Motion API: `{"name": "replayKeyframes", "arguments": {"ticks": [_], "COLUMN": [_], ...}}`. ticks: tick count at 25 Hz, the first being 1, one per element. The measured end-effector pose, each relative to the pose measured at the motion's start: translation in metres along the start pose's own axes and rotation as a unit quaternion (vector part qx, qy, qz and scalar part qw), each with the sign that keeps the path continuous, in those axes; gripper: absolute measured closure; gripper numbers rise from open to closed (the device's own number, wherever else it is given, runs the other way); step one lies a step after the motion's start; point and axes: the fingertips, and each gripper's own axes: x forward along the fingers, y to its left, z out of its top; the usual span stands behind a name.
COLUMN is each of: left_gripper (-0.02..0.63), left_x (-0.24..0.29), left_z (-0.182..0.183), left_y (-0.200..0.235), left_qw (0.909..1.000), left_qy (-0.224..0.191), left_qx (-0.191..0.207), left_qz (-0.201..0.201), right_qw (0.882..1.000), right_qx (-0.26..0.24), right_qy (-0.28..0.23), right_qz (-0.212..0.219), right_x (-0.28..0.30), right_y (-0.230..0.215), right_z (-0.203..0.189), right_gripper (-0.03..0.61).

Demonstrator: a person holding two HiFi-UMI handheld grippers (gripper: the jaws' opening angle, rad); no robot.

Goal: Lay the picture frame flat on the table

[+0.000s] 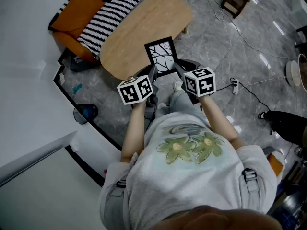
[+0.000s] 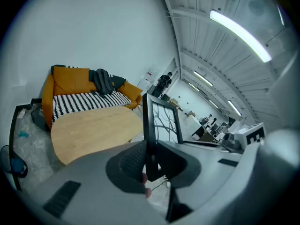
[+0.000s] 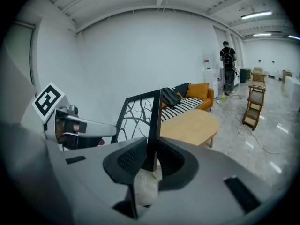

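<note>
Now we pinch picture frame (image 1: pixel 162 55) side edges, left gripper (image 1: pixel 152 74) and right gripper (image 1: pixel 178 70) both clamped, centre-frame by table (image 1: pixel 129 32) edge; probably for level lowering.

No words, brand names or numbers can be read anywhere. The cubes (image 1: pixel 135 89) on the left hand-held gripper (image 1: pixel 154 74) and the right hand-held gripper (image 1: pixel 176 67) bear only black-and-white square patterns. Wall notices (image 2: pixel 151 73) are too small to read.

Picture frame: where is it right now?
In the head view, centre, the picture frame is held between the left gripper and right gripper, at the wooden table's near edge.
</note>
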Motion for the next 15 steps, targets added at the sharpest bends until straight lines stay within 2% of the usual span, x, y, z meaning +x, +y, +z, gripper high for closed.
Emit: {"name": "replayKeyframes", "arguments": {"ticks": [15], "left_gripper": [0.535], "left_x": [0.059], "left_z": [0.038], "left_y": [-0.004], "left_qw": [0.9997], "left_qy": [-0.004], "left_qx": [-0.012], "left_qz": [0.021], "right_qw": [1.0], "right_qx": [0.01], "right_qy": [0.012], "right_qz": [0.017], "right_x": [0.032], "right_y": [-0.055], "right_z": [0.036], "right_gripper": [0.502]}}
